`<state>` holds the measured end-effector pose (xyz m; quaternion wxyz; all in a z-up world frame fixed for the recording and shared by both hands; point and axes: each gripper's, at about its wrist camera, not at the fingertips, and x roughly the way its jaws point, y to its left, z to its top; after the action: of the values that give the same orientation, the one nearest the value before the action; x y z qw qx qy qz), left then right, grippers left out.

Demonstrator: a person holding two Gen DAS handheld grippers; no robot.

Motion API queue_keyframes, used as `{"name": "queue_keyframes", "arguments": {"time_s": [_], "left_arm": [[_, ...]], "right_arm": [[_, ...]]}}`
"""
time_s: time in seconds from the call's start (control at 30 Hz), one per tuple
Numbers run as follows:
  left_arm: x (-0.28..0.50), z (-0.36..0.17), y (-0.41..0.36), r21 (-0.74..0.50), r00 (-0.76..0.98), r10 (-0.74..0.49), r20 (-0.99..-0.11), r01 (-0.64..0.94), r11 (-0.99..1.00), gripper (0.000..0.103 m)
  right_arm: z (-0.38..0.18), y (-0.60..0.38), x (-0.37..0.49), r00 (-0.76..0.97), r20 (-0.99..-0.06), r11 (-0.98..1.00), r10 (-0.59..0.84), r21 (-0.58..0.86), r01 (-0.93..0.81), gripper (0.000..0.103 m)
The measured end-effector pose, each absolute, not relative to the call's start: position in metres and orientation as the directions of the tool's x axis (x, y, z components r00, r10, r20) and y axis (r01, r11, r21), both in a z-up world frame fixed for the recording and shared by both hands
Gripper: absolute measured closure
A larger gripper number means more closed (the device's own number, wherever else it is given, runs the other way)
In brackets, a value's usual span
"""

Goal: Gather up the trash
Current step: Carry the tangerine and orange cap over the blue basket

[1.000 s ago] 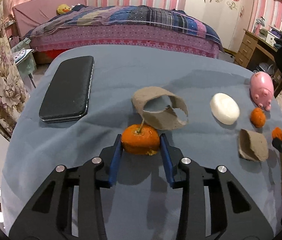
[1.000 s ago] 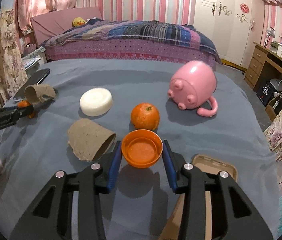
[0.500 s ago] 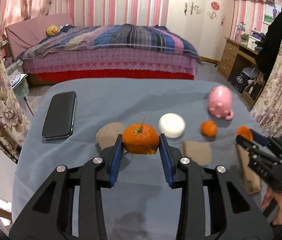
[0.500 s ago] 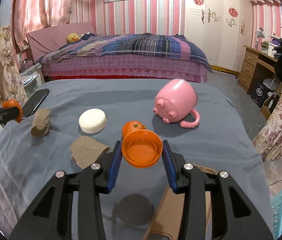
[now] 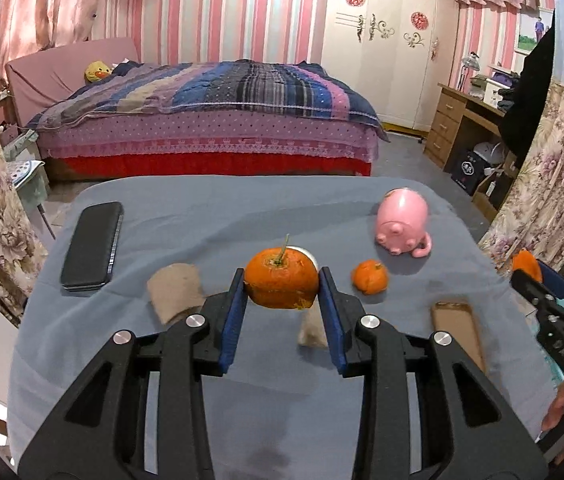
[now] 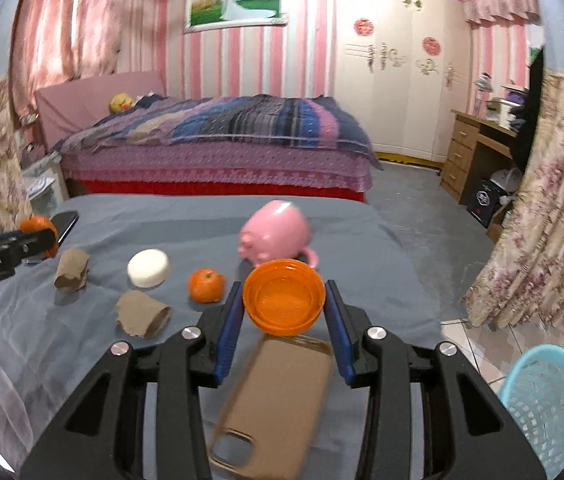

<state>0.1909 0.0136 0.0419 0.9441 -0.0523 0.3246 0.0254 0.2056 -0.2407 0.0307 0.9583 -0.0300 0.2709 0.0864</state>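
Observation:
My left gripper (image 5: 282, 284) is shut on an orange peel half (image 5: 282, 278) with a stem, held above the grey-blue table (image 5: 209, 216). My right gripper (image 6: 283, 298) is shut on an orange plastic cap (image 6: 284, 296), also lifted off the table. Two torn brown cardboard tubes (image 6: 71, 269) (image 6: 142, 314) lie on the cloth. A whole mandarin (image 6: 206, 285) sits near the middle. At the left edge of the right wrist view, the left gripper with its peel (image 6: 39, 229) shows. The right gripper's cap (image 5: 526, 261) shows at the right edge of the left wrist view.
A pink pig mug (image 6: 275, 234) lies on its side, a white round soap (image 6: 148, 268) beside the mandarin, a black phone (image 5: 91, 246) at the left, a tan phone case (image 6: 277, 396) near the front. A light-blue basket (image 6: 546, 400) stands on the floor at right. A bed fills the background.
Both grippers have risen and pulled back from the table with the peel and the cap still held; the objects on the cloth now look smaller and farther.

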Motion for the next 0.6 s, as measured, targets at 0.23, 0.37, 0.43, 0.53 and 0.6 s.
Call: {"name": "queue_keyframes", "arguments": {"time_s": [0.23, 0.37, 0.43, 0.53, 0.6], "left_arm": [[0.191, 0.047, -0.035, -0.070, 0.800, -0.032, -0.599, -0.012, 0.998, 0.068], [0.192, 0.049, -0.062, -0.082, 0.803, -0.063, -0.593, 0.018, 0.996, 0.068], [0.192, 0.049, -0.074, -0.091, 0.804, -0.077, -0.589, 0.029, 0.995, 0.068], [0.192, 0.047, -0.097, -0.083, 0.805, -0.093, -0.586, 0.054, 0.995, 0.068], [0.193, 0.045, -0.115, -0.073, 0.804, -0.105, -0.585, 0.076, 0.994, 0.068]], "right_arm": [[0.042, -0.307, 0.180, 0.863, -0.503, 0.995, 0.054, -0.047, -0.090, 0.063], [0.045, -0.344, 0.169, 0.869, -0.495, 0.998, 0.009, -0.051, -0.039, 0.063], [0.045, -0.363, 0.164, 0.870, -0.493, 0.999, -0.013, -0.044, -0.010, 0.063], [0.043, -0.392, 0.156, 0.868, -0.494, 0.999, -0.046, -0.042, 0.029, 0.063], [0.040, -0.408, 0.152, 0.864, -0.499, 0.997, -0.071, -0.047, 0.054, 0.063]]}}
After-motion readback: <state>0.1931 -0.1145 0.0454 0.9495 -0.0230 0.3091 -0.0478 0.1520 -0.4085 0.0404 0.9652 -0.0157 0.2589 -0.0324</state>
